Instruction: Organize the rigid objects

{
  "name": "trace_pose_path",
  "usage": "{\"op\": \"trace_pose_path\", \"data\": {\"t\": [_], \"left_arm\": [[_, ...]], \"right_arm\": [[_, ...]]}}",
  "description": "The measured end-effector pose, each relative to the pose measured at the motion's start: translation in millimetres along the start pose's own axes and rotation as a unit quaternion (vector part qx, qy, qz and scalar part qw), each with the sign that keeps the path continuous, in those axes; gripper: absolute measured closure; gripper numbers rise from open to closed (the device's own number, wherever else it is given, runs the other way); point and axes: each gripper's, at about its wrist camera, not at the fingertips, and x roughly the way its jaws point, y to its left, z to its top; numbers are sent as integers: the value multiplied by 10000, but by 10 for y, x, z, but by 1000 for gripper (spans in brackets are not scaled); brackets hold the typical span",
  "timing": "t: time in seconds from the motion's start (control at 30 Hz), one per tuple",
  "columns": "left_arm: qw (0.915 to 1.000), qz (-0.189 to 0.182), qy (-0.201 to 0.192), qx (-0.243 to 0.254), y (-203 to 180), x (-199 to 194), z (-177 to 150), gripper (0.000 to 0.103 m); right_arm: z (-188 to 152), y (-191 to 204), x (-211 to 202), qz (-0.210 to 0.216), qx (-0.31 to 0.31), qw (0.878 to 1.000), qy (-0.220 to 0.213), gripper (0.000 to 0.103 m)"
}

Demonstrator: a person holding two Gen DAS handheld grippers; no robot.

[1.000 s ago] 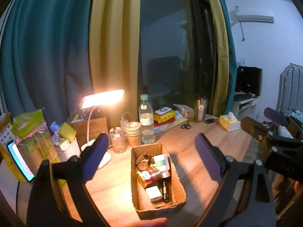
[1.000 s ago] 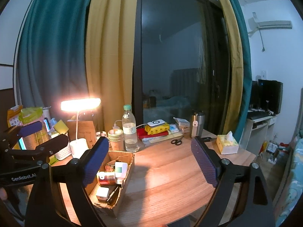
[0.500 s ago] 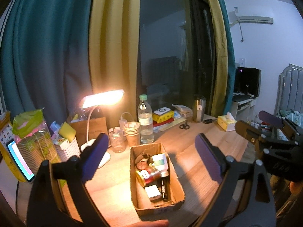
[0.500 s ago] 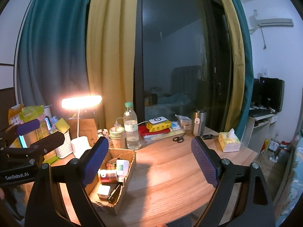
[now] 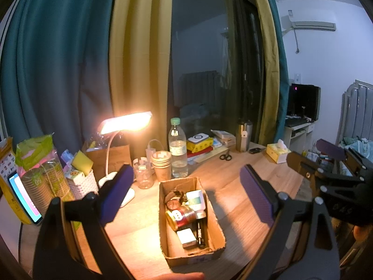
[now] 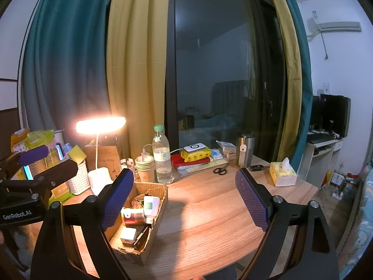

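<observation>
An open cardboard box (image 5: 216,247) stands on the wooden desk (image 5: 244,182), holding a red can (image 5: 181,217), a white-and-green tub (image 5: 195,199), a small white cube (image 5: 186,238) and a black pen-like item (image 5: 200,231). My left gripper (image 5: 186,196) is open and empty, held above the box. The box also shows in the right wrist view (image 6: 151,235), at lower left. My right gripper (image 6: 184,198) is open and empty above the bare desk (image 6: 209,210), right of the box. Each gripper shows at the edge of the other's view.
A lit desk lamp (image 5: 126,123), water bottle (image 5: 178,149), paper cup stack (image 5: 162,165) and glass (image 5: 144,177) stand behind the box. A white basket (image 5: 81,184) and packets sit left. Scissors (image 6: 220,170), steel tumbler (image 6: 243,150), tissue box (image 6: 283,172) and books (image 6: 195,156) lie at the back.
Both grippers have drifted slightly back and up; the box looks a little farther away. Both stay open and empty.
</observation>
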Motion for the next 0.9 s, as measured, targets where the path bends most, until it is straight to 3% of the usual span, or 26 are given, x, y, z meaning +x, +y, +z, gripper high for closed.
{"op": "trace_pose_path", "data": {"t": [0.9], "left_arm": [[10000, -15, -6, 3, 2, -11, -6, 10]], "right_arm": [[-13, 5, 6, -3, -2, 10000, 4, 12]]}}
